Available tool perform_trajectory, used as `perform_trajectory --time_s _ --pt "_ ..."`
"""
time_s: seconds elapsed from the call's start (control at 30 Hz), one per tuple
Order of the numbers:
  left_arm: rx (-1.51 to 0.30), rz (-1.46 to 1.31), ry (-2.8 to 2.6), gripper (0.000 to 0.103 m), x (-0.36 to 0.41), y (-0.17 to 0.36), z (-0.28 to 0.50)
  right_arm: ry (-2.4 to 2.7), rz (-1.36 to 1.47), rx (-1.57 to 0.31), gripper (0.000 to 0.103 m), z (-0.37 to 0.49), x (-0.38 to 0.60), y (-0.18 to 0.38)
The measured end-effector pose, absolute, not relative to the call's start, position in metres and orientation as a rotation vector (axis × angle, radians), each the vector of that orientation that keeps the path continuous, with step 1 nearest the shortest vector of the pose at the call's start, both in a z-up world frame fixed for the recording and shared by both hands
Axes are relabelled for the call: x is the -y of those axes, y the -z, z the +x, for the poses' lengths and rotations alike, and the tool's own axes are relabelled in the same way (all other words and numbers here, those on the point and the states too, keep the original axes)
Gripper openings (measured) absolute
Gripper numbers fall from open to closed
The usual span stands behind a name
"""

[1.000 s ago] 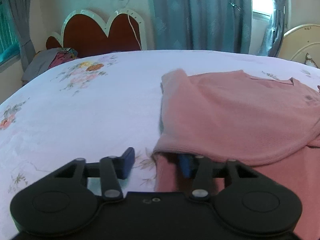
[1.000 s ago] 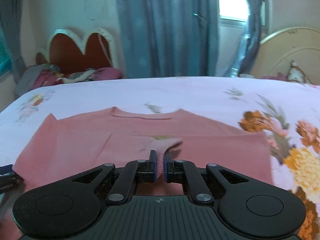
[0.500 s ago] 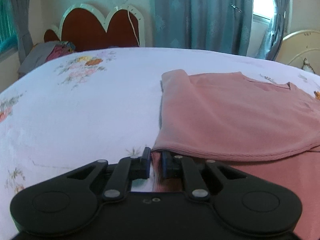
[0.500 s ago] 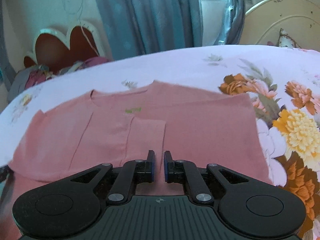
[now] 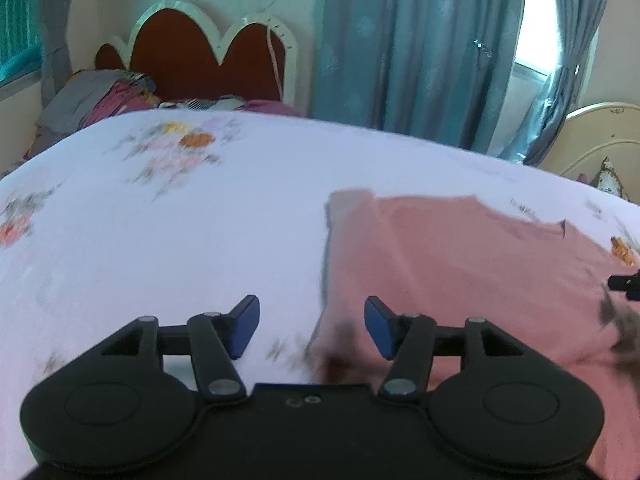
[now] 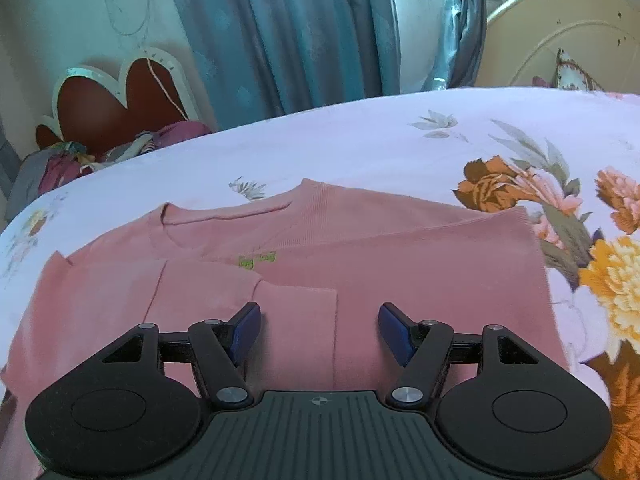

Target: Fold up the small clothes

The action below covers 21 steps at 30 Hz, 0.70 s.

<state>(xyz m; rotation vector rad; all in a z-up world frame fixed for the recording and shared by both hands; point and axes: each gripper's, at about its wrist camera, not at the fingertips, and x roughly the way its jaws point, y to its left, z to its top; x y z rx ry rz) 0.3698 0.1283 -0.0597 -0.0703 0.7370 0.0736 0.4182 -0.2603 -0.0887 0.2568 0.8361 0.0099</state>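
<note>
Pink top (image 6: 400, 280) lies flat on bed w/ floral sheet (image 6: 360, 140), both sleeves folded in over the front, neckline toward far side. Right claw (image 6: 319, 330) above its lower middle, jaws opening, nothing gripped, cloth below the gap only. Left claw (image 5: 311, 328) at the top's left edge (image 5: 460, 264), jaws opening, released, no cloth pinched. Left view blurred. Blue curtains (image 6: 280, 40) and red headboard (image 5: 208, 56) behind.
</note>
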Motion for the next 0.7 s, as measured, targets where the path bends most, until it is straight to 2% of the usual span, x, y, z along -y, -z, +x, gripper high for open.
perform_trajectory --time_s 0.03,0.07,0.1,0.3,0.33,0.37,0.4,0.53,0.67,0.7 --pt "-0.735 -0.074 -0.061 0.057 -0.125 0.059 0.378 -0.011 0.259 -0.838 0.056 0.422 0.260 0.090" --pt "-0.735 -0.076 -0.052 0.057 -0.122 0.059 0.385 -0.015 0.265 -0.847 0.044 0.425 0.259 0.091" --pt "-0.741 -0.075 -0.041 0.057 -0.119 0.061 0.394 -0.024 0.276 -0.858 0.041 0.428 0.258 0.093" --pt "-0.770 -0.080 -0.025 0.057 -0.105 0.075 0.439 -0.046 0.273 -0.887 0.040 0.431 0.251 0.101" --pt "-0.773 -0.084 -0.025 0.057 -0.105 0.078 0.446 -0.051 0.274 -0.888 0.034 0.431 0.251 0.101" --pt "-0.777 -0.088 -0.026 0.057 -0.104 0.081 0.452 -0.064 0.276 -0.889 0.018 0.431 0.250 0.101" --pt "-0.782 -0.092 -0.029 0.057 -0.103 0.083 0.457 -0.082 0.277 -0.890 0.009 0.431 0.248 0.101" --pt "-0.803 -0.133 -0.064 0.057 -0.108 0.094 0.474 -0.087 0.166 -0.861 0.009 0.425 0.234 0.098" --pt "-0.811 -0.175 -0.084 0.057 -0.118 0.099 0.483 -0.039 0.197 -0.777 0.010 0.418 0.244 0.092" --pt "-0.814 -0.179 -0.083 0.057 -0.119 0.100 0.484 -0.030 0.224 -0.783 0.018 0.419 0.249 0.094"
